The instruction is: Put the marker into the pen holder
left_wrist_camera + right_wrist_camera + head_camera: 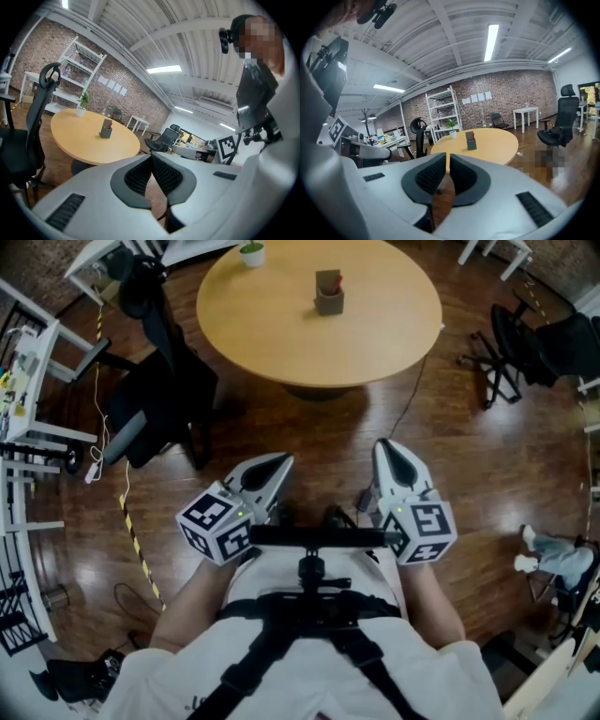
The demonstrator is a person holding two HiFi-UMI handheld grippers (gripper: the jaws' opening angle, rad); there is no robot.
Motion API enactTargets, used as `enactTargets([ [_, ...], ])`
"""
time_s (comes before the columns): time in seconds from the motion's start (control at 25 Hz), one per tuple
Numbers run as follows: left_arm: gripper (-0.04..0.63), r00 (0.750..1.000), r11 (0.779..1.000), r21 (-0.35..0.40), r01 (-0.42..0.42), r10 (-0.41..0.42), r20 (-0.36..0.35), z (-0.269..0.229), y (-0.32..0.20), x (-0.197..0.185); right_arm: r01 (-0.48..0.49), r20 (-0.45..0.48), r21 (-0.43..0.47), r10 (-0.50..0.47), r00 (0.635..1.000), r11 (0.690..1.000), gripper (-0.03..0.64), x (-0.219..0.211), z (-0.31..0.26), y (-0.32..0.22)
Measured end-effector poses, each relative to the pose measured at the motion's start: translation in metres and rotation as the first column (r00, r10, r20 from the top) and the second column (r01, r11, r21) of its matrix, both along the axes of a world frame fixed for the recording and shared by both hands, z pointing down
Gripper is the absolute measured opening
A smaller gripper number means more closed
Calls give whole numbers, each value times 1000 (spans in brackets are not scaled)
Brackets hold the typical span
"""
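A grey pen holder (328, 293) stands on the round wooden table (272, 329) ahead, and something red pokes out of its top. It also shows in the left gripper view as the pen holder (106, 129) and in the right gripper view as the pen holder (471, 141). Both grippers are held low near the person's waist, well short of the table. My left gripper (284, 462) has its pads meeting at the tips (151, 156), empty. My right gripper (382, 445) shows a narrow gap between its pads (447, 158), with nothing in it. No loose marker is in view.
A small potted plant (251, 252) sits at the table's far edge. A black office chair (155, 381) stands left of the table and another chair (511, 348) to the right. White shelving (23, 399) lines the left side. A cable (131, 531) runs across the wooden floor.
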State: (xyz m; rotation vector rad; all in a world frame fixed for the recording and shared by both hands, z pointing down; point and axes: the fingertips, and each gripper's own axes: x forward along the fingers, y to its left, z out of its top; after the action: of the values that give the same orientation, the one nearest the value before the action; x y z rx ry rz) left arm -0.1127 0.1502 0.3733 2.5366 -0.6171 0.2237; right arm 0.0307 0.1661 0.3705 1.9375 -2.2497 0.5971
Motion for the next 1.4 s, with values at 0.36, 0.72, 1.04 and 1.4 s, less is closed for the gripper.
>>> enactTargets([
  [0.36, -5, 999, 1000, 8, -30, 30, -15, -5, 5, 7, 5, 4, 37, -5, 1000, 999, -2, -3, -11, 7],
  [0.72, -5, 999, 999, 13, -36, 36, -10, -7, 4, 10, 36, 14, 65, -37, 999, 997, -2, -8, -17, 5],
  [1.04, -5, 999, 999, 14, -44, 44, -11, -5, 5, 10, 51, 6, 57, -52, 999, 997, -2, -8, -17, 4],
  [1.4, -5, 999, 999, 8, -43, 43, 2, -6, 8, 15, 57, -4, 51, -57, 998, 997, -1, -5, -17, 5],
])
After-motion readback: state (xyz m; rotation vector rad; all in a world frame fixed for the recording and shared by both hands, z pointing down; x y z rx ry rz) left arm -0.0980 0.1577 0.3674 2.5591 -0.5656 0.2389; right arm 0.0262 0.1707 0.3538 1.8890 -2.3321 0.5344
